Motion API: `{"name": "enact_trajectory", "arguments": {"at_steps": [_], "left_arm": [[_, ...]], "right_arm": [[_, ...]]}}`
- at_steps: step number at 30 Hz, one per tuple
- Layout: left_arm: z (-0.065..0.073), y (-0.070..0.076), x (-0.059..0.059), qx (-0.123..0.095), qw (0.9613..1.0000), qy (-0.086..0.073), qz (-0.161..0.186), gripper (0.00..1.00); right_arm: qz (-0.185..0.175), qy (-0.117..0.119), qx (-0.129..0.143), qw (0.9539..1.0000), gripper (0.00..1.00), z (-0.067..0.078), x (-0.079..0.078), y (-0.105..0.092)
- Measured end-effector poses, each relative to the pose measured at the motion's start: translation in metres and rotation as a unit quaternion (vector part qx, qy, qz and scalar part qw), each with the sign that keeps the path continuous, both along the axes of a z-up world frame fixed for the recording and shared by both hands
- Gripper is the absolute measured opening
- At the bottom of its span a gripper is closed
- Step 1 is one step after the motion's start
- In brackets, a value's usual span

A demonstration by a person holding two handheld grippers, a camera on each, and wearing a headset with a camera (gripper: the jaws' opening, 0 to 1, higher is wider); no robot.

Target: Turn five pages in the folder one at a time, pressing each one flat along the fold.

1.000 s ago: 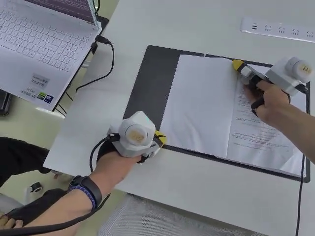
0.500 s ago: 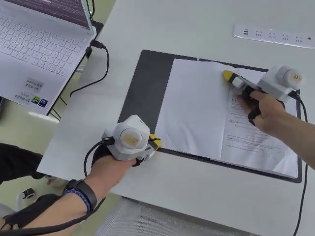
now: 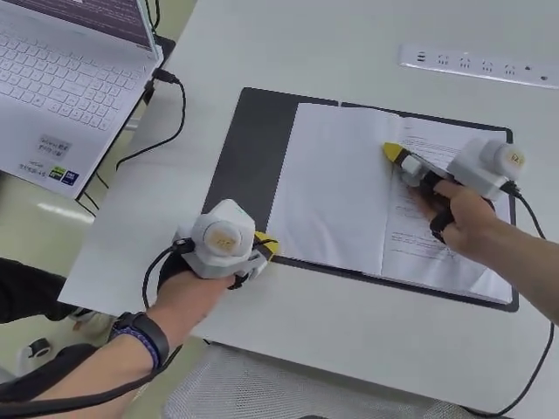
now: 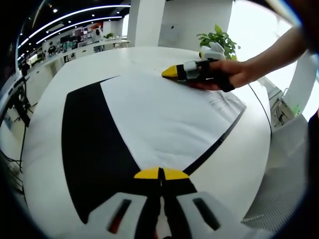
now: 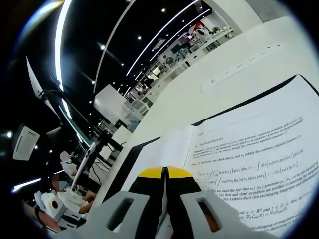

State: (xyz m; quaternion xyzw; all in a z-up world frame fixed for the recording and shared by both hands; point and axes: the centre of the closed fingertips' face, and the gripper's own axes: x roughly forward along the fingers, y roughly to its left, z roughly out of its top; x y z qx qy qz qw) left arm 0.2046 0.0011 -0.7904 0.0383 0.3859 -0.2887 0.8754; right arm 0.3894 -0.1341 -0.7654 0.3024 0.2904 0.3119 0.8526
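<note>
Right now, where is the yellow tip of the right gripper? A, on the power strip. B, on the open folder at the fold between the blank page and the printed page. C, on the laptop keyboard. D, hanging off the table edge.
B: in the head view the right gripper, tips together, sits on the open folder just where the blank page meets the printed page.
</note>
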Motion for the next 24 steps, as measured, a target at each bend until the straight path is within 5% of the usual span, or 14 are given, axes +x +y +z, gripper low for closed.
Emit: {"name": "enact_trajectory", "arguments": {"at_steps": [24], "left_arm": [[0.0, 0.0, 0.0, -0.006, 0.9999, -0.012, -0.007, 0.0]], "right_arm": [[0.004, 0.012, 0.012, 0.9998, 0.0, 0.005, -0.069, -0.007]]}}
